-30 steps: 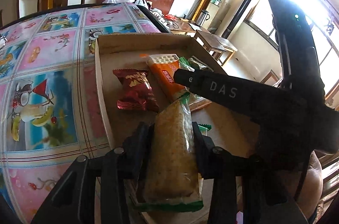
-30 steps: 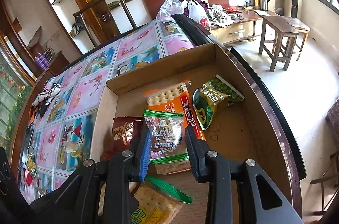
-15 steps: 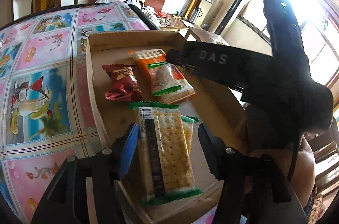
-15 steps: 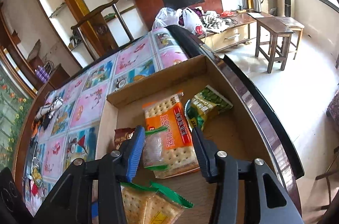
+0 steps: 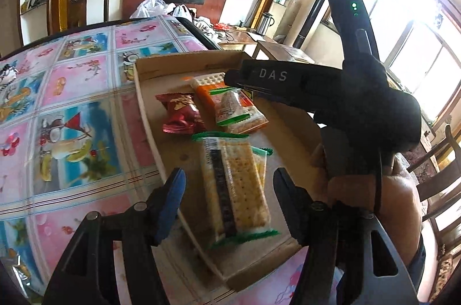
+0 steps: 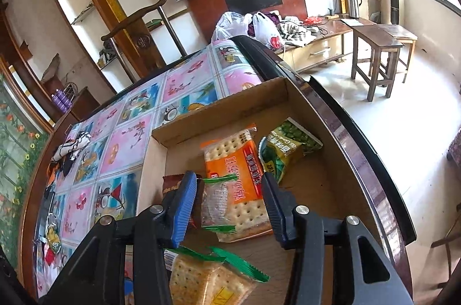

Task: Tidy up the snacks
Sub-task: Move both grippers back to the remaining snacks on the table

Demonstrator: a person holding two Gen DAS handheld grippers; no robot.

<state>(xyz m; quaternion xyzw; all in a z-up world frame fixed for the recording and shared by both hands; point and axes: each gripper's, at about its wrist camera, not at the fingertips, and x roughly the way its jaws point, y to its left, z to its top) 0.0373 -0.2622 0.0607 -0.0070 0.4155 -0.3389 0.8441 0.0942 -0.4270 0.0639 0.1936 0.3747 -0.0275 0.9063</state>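
A shallow cardboard box (image 5: 144,103) (image 6: 219,111) lies on the table and holds the snacks. My left gripper (image 5: 229,179) is open above a long green-edged cracker pack (image 5: 234,184), which lies loose in the box's near end. My right gripper (image 6: 230,195) is open and empty above a small clear pack with green ends (image 6: 217,201) (image 5: 232,107), which rests on an orange cracker pack (image 6: 236,166) (image 5: 206,94). A dark red packet (image 5: 180,113) (image 6: 173,184) lies at the box's left. A green pea bag (image 6: 285,146) lies at the right. The right gripper's body (image 5: 317,91) crosses the left wrist view.
The table has a pink and blue patterned cover (image 5: 66,109) and a dark rim (image 6: 340,126). Loose snacks and small items (image 6: 52,241) lie at its far left edge. A wooden chair (image 6: 138,28) stands behind, a stool (image 6: 377,57) on the floor to the right.
Both grippers opened and let go of their packs a second ago. The long cracker pack and the small clear pack now lie in the box. Both grippers have since drawn back a little.
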